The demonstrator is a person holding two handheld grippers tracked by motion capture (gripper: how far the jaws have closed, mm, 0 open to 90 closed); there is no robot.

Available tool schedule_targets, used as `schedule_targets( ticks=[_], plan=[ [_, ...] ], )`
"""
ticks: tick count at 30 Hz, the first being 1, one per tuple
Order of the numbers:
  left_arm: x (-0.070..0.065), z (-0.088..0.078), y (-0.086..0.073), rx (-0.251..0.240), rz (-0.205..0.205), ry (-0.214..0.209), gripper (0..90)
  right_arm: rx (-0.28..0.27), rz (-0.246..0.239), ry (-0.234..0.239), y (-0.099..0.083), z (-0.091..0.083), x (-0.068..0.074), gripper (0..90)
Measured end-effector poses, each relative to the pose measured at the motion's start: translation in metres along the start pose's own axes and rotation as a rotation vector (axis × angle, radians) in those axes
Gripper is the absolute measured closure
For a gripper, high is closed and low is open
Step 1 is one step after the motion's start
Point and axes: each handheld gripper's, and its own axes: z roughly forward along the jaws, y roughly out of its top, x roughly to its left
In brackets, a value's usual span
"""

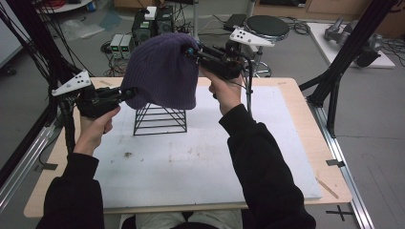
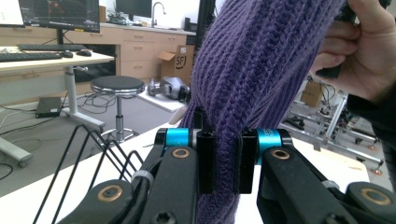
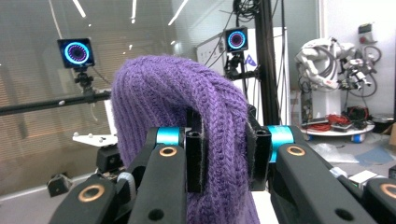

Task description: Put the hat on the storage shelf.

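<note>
Here, purple beanie (image 1: 162,71) stretched between left tool (image 1: 130,93) and right tool (image 1: 187,50), both pinching knit, seemingly above wire rack (image 1: 160,119).

The right gripper (image 3: 223,156) rises from the bottom edge with its two black jaws clamped on a fold of the purple knitted hat (image 3: 177,102). The ribbed wool is squeezed between the pads, bulges up over them in a rounded hump and hangs down between the gripper's arms to the bottom edge. A blue collar sits on each jaw. Beyond the hat, two small cameras with glowing blue rings (image 3: 76,52) stand on black poles. At the right edge, a white robot (image 3: 327,60) sits above a round white platform carrying red cables (image 3: 322,125)
</note>
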Motion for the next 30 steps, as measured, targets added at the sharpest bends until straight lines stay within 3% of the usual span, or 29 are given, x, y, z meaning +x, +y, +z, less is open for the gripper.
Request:
schedule_targets(
  ticks=[6,16,21,30],
  plan=[
    [0.003,0.004,0.005,-0.002,0.009,0.045,83.0,0.003,-0.022,-0.038,0.008,0.007,-0.002,74.9],
    [0.011,0.005,0.009,-0.004,0.008,0.095,82.9,0.007,-0.020,-0.051,0.008,0.015,-0.003,74.9],
    [0.014,0.006,0.001,0.013,0.014,0.124,82.8,0.029,-0.029,-0.050,0.004,0.019,-0.003,74.9],
    [0.020,0.000,-0.019,0.011,-0.033,0.123,82.8,0.083,-0.036,-0.053,-0.008,0.026,-0.004,74.5]
  ],
)
